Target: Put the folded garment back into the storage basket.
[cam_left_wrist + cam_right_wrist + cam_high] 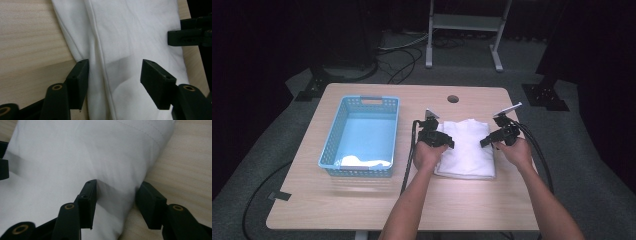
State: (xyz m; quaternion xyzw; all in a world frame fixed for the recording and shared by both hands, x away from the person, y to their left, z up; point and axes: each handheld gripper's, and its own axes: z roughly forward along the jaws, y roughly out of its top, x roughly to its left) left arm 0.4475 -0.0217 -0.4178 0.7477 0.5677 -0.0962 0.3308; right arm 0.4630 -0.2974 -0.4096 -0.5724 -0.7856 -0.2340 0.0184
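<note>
Left gripper point(435, 137) and right gripper point(498, 136), jaws apart, straddling opposite edges of folded white garment point(467, 150) beside blue basket point(343, 120).

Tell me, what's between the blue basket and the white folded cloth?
Bare wooden table, crossed by the left gripper's black cable, in the high view.
</note>
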